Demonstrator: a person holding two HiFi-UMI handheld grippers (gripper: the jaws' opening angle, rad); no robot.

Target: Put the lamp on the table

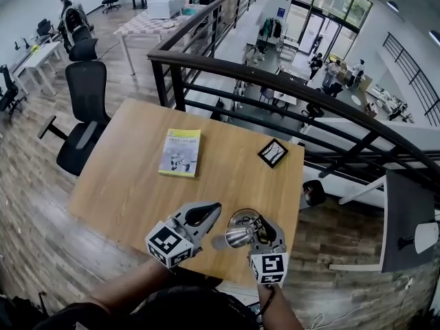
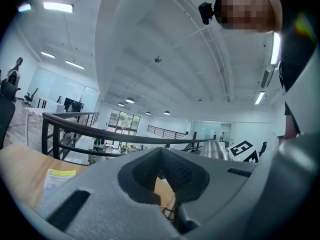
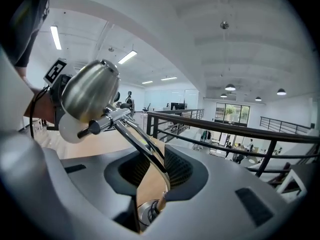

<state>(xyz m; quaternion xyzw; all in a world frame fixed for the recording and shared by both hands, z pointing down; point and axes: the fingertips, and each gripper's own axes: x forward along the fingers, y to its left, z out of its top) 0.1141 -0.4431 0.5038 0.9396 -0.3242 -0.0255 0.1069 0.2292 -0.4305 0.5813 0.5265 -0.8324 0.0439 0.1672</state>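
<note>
Up on this mezzanine, a pale wooden table (image 1: pixel 137 177) with a smooth matte top stands against a black metal railing (image 1: pixel 289 81). A black office chair (image 1: pixel 82 108) is at its far left corner. The lamp (image 1: pixel 238 236) is at the table's near edge, right of centre. It is all polished chrome: a rounded bell-shaped shade with a white bulb face, a thin bent stem (image 3: pixel 135 139) and a round disc base (image 3: pixel 146 211) that looks to be resting on the wood, though the gripper body hides most of it.

The right gripper (image 1: pixel 258 229) has its grey jaws apart, wider than the stem, which runs down between the ribbed pads and seems to lie against one of them. The left gripper (image 1: pixel 210 210) is just beside the lamp's shade, jaws only a little apart and with nothing between them.

Farther back on the table lie a flat yellow-green booklet (image 1: pixel 180 152) and a small square black-framed thing (image 1: pixel 273 152), well apart from the lamp.
</note>
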